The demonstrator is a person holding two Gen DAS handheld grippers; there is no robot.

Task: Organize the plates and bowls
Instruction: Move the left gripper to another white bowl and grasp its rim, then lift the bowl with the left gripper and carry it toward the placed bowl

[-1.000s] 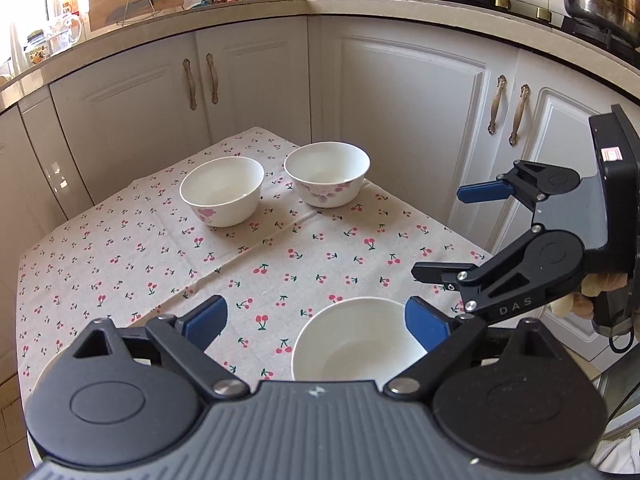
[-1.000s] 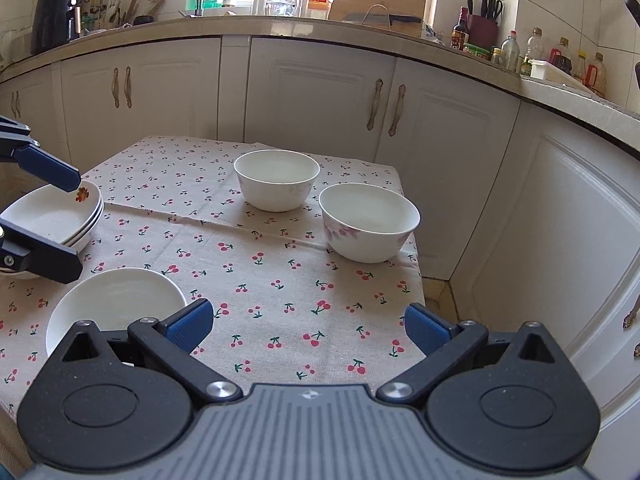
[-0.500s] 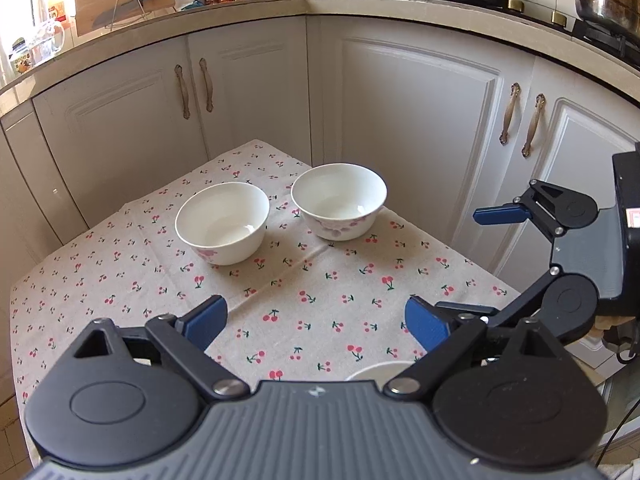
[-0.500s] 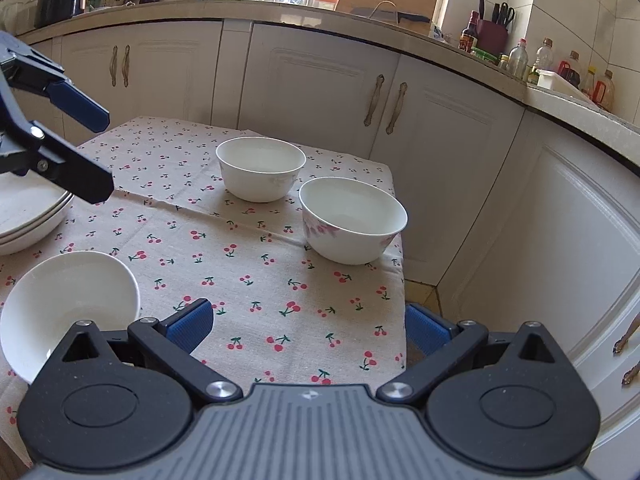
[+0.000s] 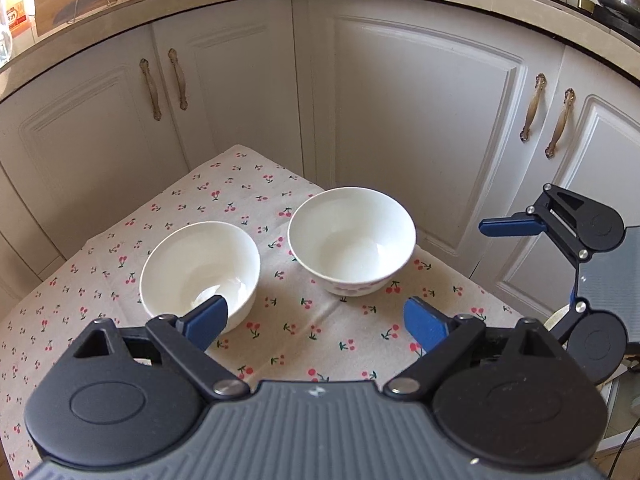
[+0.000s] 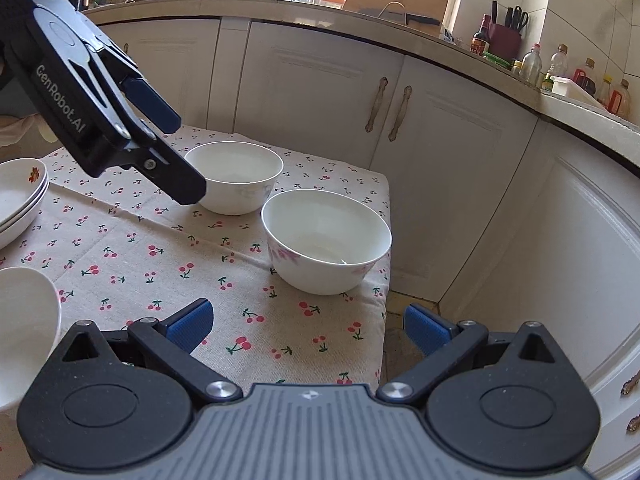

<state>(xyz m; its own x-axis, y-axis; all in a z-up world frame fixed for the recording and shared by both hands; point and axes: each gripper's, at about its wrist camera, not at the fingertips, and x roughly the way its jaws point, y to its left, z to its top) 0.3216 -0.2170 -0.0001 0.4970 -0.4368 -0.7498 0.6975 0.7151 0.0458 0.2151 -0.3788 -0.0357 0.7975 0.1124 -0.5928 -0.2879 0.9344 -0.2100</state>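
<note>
Two white bowls stand on the cherry-print tablecloth (image 5: 288, 332): a plain bowl (image 5: 200, 272) on the left and a pink-flowered bowl (image 5: 352, 240) on the right. My left gripper (image 5: 316, 322) is open and empty, just short of them, its left fingertip in front of the plain bowl. My right gripper (image 6: 308, 326) is open and empty, near the flowered bowl (image 6: 326, 242); the plain bowl (image 6: 236, 176) lies beyond. The left gripper (image 6: 172, 156) also shows there, over the plain bowl. A stack of plates (image 6: 20, 196) and a third white bowl (image 6: 24, 328) sit at the left.
The table's right edge (image 6: 384, 264) drops to the floor beside white kitchen cabinets (image 5: 400, 100). The counter (image 6: 440, 44) above holds bottles, a knife block and a cutting board. The right gripper (image 5: 560, 248) shows at the right of the left wrist view.
Both grippers have moved forward toward the two far bowls. The near white bowl has slid out of the left wrist view. The left gripper now hangs over the plain bowl.
</note>
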